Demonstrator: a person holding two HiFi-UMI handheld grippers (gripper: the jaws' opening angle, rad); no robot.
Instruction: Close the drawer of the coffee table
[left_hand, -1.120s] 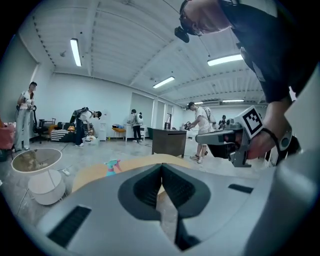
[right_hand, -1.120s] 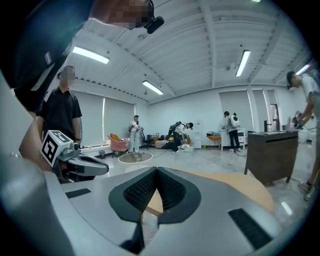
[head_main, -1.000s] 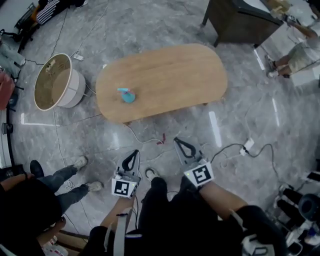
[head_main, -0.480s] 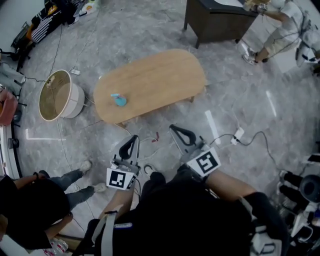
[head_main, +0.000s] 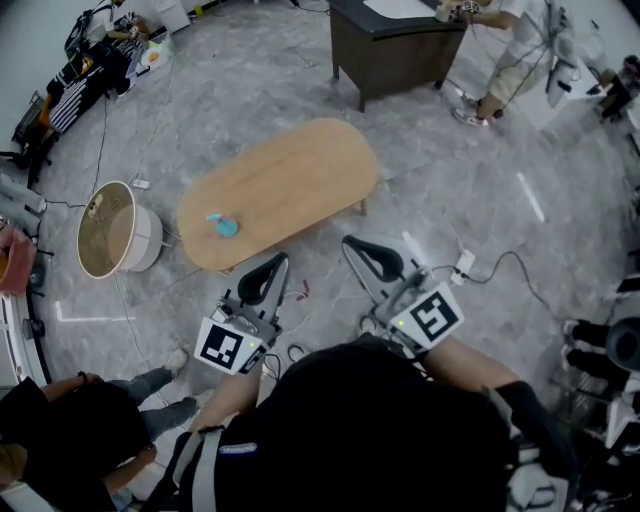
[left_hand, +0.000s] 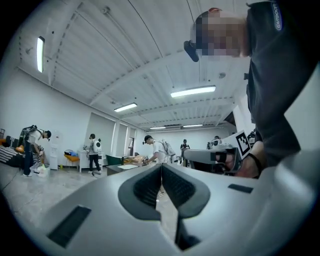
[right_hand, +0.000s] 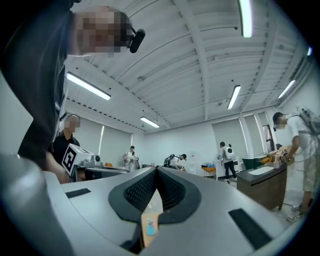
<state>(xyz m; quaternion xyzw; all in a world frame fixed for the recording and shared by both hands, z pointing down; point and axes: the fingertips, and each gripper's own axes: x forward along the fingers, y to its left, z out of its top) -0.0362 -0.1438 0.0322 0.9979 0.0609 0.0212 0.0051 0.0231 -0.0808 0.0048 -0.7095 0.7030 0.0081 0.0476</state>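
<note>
I held my left claw (head_main: 268, 272) and right claw (head_main: 362, 250) shut and empty, while the oval light-wood coffee-table surface (head_main: 290, 175) lay ahead and below, long axis slanting across, near edge closest to the left claw, drawer unseen.

Closed, empty left hand-held gripper (left_hand: 161, 172)

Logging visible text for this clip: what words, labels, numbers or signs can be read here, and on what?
No text can be read.
Left cube: black-and-white square code, no letters.
Right cube: the same kind of code, no letters.
Shirt print: too blurred to read.
Blue patch on the shirt: too small to read.
</note>
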